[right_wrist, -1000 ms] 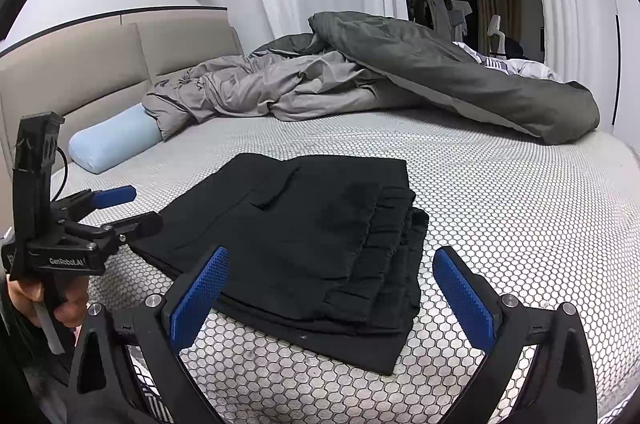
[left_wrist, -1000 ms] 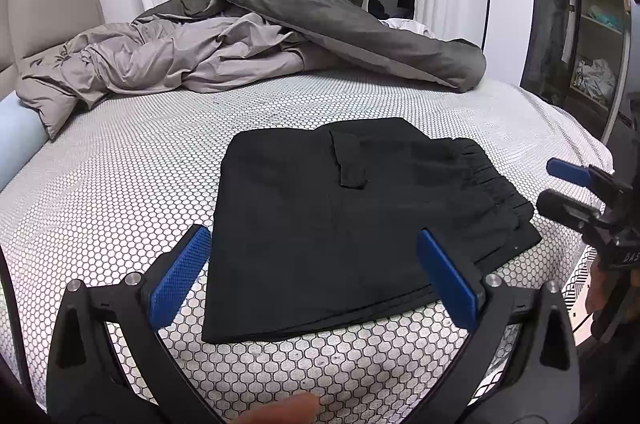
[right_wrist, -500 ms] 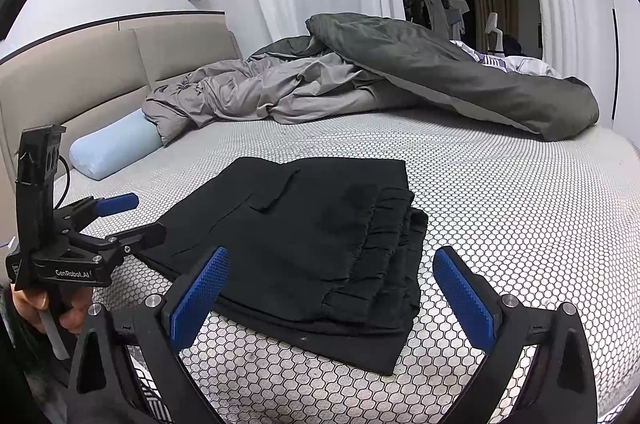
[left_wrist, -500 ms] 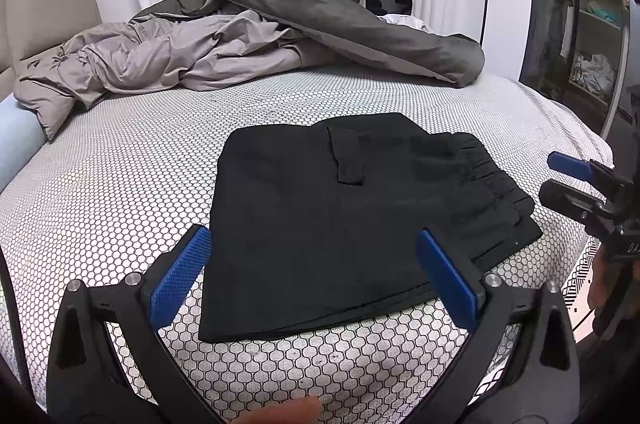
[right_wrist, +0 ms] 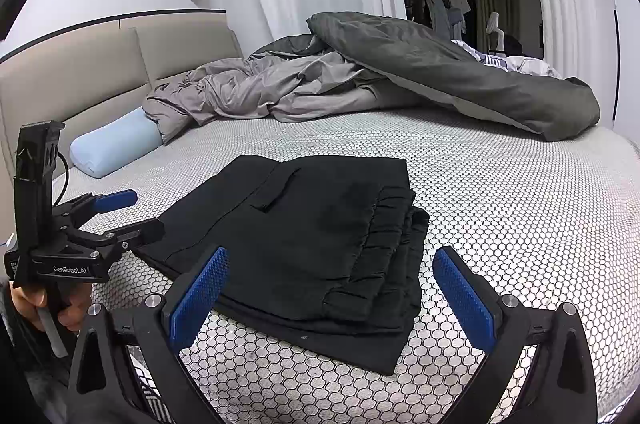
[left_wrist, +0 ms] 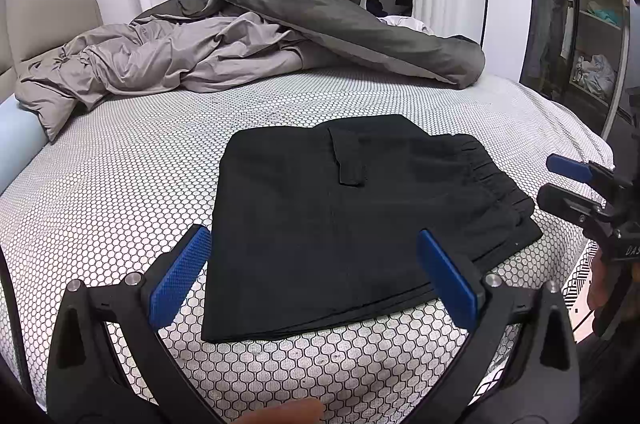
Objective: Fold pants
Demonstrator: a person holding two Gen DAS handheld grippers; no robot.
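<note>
Black pants [left_wrist: 352, 220] lie folded into a flat rectangle on the bed, with the gathered waistband at their right side in the left wrist view. The same pants [right_wrist: 312, 244] show stacked layers in the right wrist view. My left gripper [left_wrist: 316, 276] is open, held above the near edge of the pants, touching nothing. My right gripper [right_wrist: 332, 296] is open too, with nothing between its blue pads, just short of the waistband end. Each gripper shows in the other's view: the right one [left_wrist: 560, 180] at the pants' right side, the left one [right_wrist: 124, 212] at their left.
The bed has a white honeycomb-patterned sheet [left_wrist: 120, 184]. A crumpled grey duvet [left_wrist: 248, 44] lies across the far side, with a light blue pillow [right_wrist: 116, 144] by the beige headboard [right_wrist: 80, 72]. An open wardrobe [left_wrist: 584, 24] stands beyond the bed's right side.
Both grippers have drawn slightly back and up from the pants and stay open. The pants have not moved.
</note>
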